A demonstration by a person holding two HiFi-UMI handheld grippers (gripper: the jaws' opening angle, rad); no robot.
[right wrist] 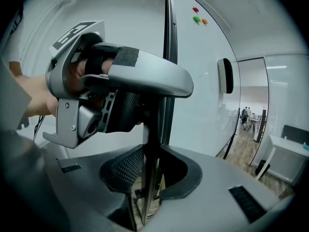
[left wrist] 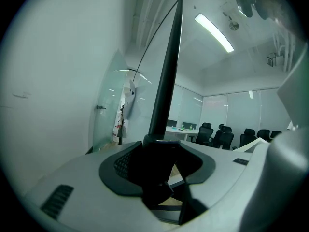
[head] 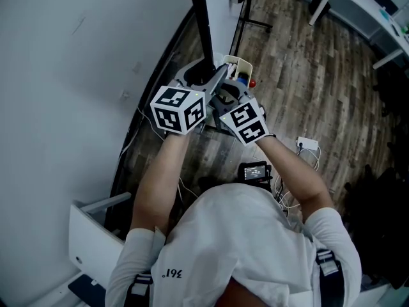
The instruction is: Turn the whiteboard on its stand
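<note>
The whiteboard (head: 77, 75) fills the left of the head view, its black frame edge (head: 202, 24) running up the middle. Both grippers sit side by side on that edge. My left gripper (head: 208, 82) is shut on the black frame edge (left wrist: 169, 66), which fills the gap between its pads. My right gripper (head: 223, 91) is just below it, with the frame edge (right wrist: 168, 42) pinched between its pads (right wrist: 126, 168). In the right gripper view the left gripper (right wrist: 120, 76) appears right above, on the same edge, beside the white board face (right wrist: 203, 91).
A tray with small items (head: 239, 69) hangs by the grippers. The stand's foot (head: 254, 23) lies on the wooden floor. A white desk (head: 364, 11) stands at top right, a power strip (head: 308, 144) on the floor. An eraser (right wrist: 225, 76) and magnets (right wrist: 198, 16) cling to the board.
</note>
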